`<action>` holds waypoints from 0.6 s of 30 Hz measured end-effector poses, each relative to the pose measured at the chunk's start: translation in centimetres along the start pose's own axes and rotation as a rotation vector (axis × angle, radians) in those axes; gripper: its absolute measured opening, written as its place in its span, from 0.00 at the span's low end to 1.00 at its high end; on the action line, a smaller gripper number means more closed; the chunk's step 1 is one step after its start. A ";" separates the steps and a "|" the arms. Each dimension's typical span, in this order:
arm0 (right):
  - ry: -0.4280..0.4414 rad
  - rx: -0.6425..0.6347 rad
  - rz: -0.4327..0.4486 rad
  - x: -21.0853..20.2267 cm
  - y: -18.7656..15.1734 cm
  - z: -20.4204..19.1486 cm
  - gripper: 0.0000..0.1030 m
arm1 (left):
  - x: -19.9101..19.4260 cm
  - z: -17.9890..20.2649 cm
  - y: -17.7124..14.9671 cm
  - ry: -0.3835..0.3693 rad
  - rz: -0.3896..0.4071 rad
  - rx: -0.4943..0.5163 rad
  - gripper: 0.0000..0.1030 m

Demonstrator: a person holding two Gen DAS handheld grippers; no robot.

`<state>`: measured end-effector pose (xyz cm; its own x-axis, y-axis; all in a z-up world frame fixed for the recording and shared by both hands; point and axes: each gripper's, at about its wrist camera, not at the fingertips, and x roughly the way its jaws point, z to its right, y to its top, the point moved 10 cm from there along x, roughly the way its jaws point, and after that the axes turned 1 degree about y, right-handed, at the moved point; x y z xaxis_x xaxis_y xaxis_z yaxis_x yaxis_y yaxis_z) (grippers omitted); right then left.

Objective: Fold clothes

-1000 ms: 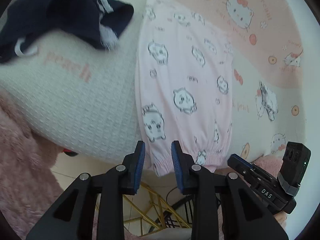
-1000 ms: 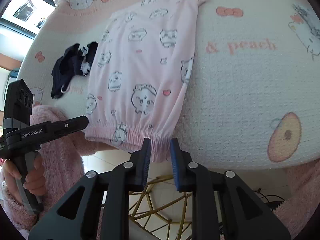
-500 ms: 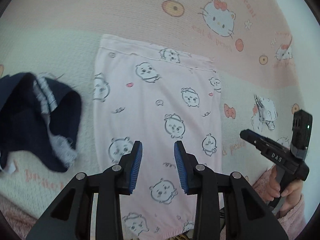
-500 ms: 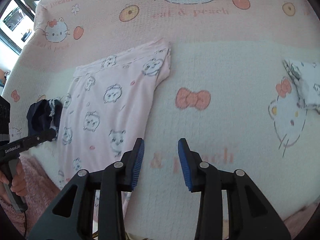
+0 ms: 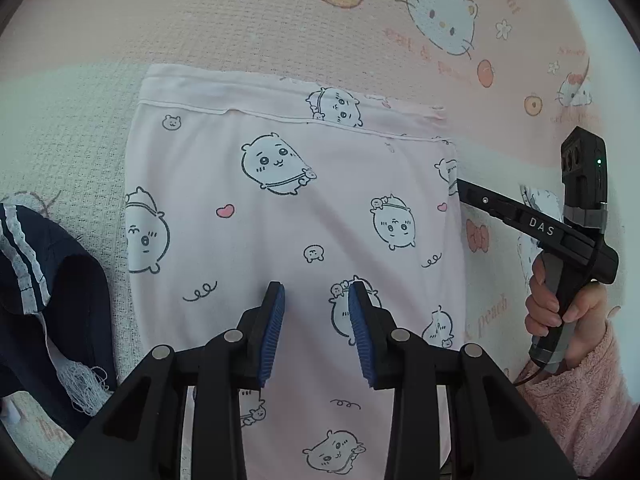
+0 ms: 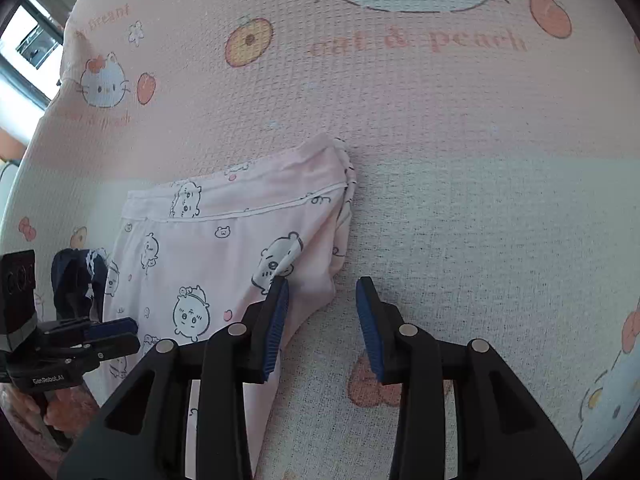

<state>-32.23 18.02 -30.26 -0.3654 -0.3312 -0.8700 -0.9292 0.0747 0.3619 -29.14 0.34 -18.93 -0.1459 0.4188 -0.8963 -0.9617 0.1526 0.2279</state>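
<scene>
A pink garment [image 5: 280, 220] printed with cartoon animals lies flat on the bed, its seamed far end towards the pink band of the cover. My left gripper [image 5: 316, 292] hovers over its middle, open, with nothing between the pads. My right gripper [image 6: 322, 284] is open too and straddles the garment's [image 6: 224, 248] right edge: the left finger is over a lifted fold of cloth, the right finger over bare cover. Neither gripper presses on the fabric. In the left wrist view the right gripper [image 5: 460, 188] points its tip at that same edge, held by a hand in a pink sleeve.
A navy garment [image 5: 60, 300] with white trim lies crumpled left of the pink one. The bed cover [image 6: 480, 220] is white and pink waffle cloth with cat and peach prints. A window [image 6: 32, 48] shows at the far left of the right wrist view.
Both grippers have moved from the elastic hem at the bed's edge up over the garment towards its far end. The right jaws have widened. Floor and chair frame have left view.
</scene>
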 end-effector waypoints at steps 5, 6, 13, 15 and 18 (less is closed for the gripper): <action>-0.064 -0.072 -0.021 0.8 0.2 0.0 0.15 | 0.8 -0.4 -0.2 0.016 -0.002 0.013 0.34; -0.074 -0.084 -0.026 0.7 0.2 0.0 0.08 | 0.9 -0.4 -0.2 0.012 0.001 0.013 0.34; -0.300 -0.376 -0.084 0.3 -1.5 0.1 0.07 | 0.0 -1.8 -0.8 0.034 0.010 0.008 0.34; -0.375 -0.384 -0.104 -0.3 -1.6 1.7 0.07 | -0.6 -2.6 -1.0 0.075 0.016 0.029 0.34; -0.472 -0.305 -0.084 -2.2 -1.3 5.0 0.08 | -1.8 -3.5 -0.8 0.091 0.052 0.034 0.34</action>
<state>-30.52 23.40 -30.50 -0.3413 0.1370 -0.9299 -0.9236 -0.2325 0.3048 -28.95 -3.66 -18.82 -0.2174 0.3446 -0.9132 -0.9441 0.1634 0.2864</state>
